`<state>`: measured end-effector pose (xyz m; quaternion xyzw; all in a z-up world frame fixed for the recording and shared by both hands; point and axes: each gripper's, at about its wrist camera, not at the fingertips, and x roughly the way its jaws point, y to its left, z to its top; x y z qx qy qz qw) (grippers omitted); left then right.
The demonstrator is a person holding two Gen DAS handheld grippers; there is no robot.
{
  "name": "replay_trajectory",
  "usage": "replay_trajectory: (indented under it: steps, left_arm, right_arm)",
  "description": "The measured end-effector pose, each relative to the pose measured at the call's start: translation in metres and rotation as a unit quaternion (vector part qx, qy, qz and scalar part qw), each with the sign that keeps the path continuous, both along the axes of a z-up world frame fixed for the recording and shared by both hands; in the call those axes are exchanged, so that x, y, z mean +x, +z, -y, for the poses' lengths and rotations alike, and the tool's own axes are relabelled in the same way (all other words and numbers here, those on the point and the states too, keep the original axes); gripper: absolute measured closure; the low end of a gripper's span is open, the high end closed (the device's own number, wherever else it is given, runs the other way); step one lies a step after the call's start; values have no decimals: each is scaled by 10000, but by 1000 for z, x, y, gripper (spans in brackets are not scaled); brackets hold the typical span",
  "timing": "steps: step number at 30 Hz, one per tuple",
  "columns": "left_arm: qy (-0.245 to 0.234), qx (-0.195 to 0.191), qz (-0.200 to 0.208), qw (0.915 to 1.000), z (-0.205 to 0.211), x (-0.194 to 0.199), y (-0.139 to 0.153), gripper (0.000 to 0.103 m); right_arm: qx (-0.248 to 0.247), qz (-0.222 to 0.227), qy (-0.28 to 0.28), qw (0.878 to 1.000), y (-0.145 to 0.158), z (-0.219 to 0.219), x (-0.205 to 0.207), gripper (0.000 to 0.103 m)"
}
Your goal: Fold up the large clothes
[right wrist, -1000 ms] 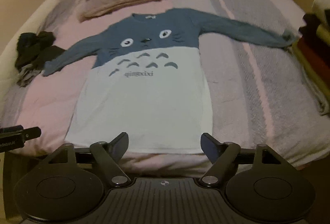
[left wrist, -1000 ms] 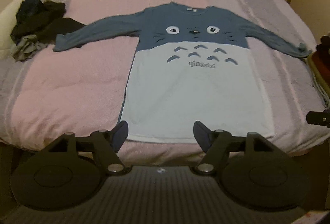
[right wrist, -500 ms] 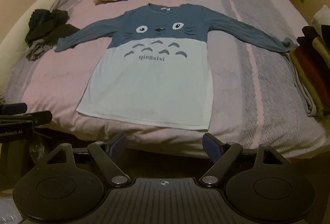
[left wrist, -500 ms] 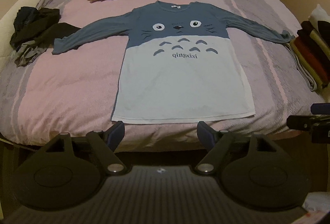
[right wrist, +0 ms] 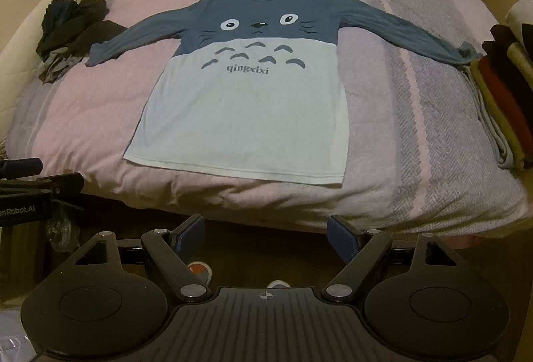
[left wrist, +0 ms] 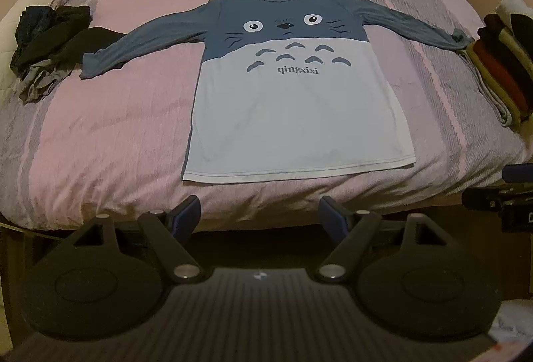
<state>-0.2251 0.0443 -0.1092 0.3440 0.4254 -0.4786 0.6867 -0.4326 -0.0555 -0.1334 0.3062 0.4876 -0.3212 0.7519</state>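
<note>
The shirt (left wrist: 293, 102) lies flat on the bed (left wrist: 100, 135), both tools (left wrist: 260, 217) (right wrist: 266, 228) wide and empty below its hem, so a one-layer pinch could bunch it up.

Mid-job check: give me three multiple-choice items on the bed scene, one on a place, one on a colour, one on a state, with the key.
1. Where does the stack of folded clothes lie?
A. on the pillows
B. at the bed's right edge, by the right sleeve's cuff
C. on the shirt's hem

2. What colour is the lower half of the long-sleeved cartoon-face shirt?
A. pale, near white
B. red
C. black

3. How are the left tongs?
A. shut on the hem
B. shut on a sleeve
C. open, holding nothing

Key: 1 B, the stack sits beside the cuff. 2 A, only the chest and sleeves are blue-grey. 3 C, the jaws stand apart short of the hem.
</note>
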Motion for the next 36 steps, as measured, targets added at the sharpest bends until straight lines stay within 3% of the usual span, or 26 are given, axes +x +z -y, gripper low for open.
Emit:
replay_trajectory:
  steps: [17,22,26,29,36]
  left_arm:
    - [10,-80,14,10000,-1,1,0,27]
    - [222,-305,-138,9992,-1,12,-5,25]
    - [676,-532,-470,9952,4,44,-13,24]
    - [1011,-655,-658,9905,16,76,-22,24]
    - [1965,-912,-1051,9706,61,183,-70,24]
  right_arm:
    - [-50,58,-17,10000,1,2,1,25]
    - [-212,158,-119,9996,0,17,-4,25]
    - [-421,414,-271,9979,2,39,-5,25]
    - [-523,906,-414,9937,1,62,-2,25]
    - [-51,1084,-1487,9829,-53,160,32,25]
